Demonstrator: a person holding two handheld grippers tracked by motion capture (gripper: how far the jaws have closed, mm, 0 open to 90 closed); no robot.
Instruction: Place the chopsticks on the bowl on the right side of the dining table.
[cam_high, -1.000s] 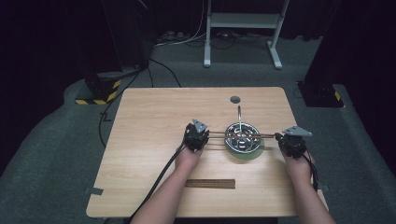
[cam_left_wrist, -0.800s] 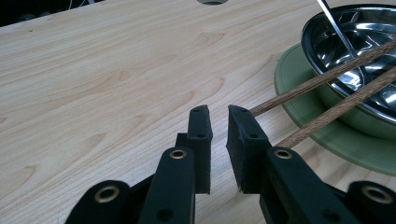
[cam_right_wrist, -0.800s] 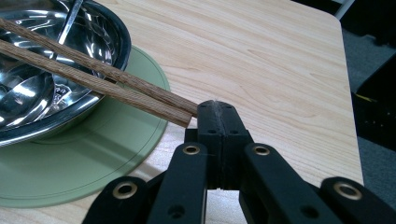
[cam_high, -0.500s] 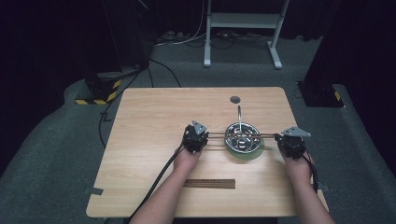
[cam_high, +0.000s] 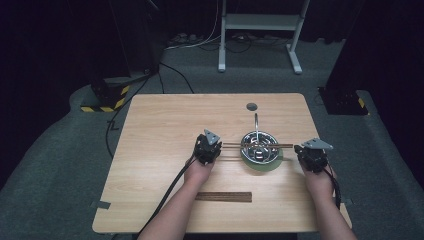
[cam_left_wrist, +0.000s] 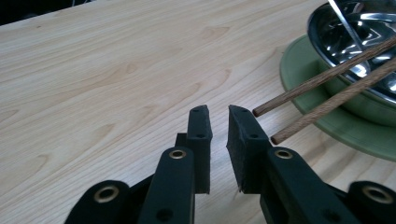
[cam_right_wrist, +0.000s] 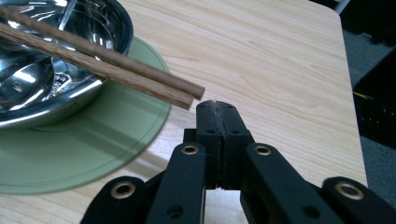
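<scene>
A pair of wooden chopsticks (cam_high: 257, 145) lies across a steel bowl (cam_high: 250, 138) that stands on a green plate (cam_high: 265, 166). A metal spoon handle (cam_high: 256, 122) leans out of the bowl's far side. My left gripper (cam_high: 210, 149) rests on the table by the chopsticks' left ends. Its jaws have just been opening a little and stand a narrow gap apart with nothing between them (cam_left_wrist: 218, 112); the chopsticks (cam_left_wrist: 322, 85) end just right of them. My right gripper (cam_high: 311, 156) sits by the right ends, shut and empty (cam_right_wrist: 216, 105), with the chopsticks (cam_right_wrist: 102, 53) tipping just ahead of it.
A dark wooden strip (cam_high: 223, 197) lies near the table's front edge between the two forearms. A round hole (cam_high: 251, 106) sits in the tabletop behind the bowl. The table's right edge (cam_right_wrist: 348, 70) is close to my right gripper.
</scene>
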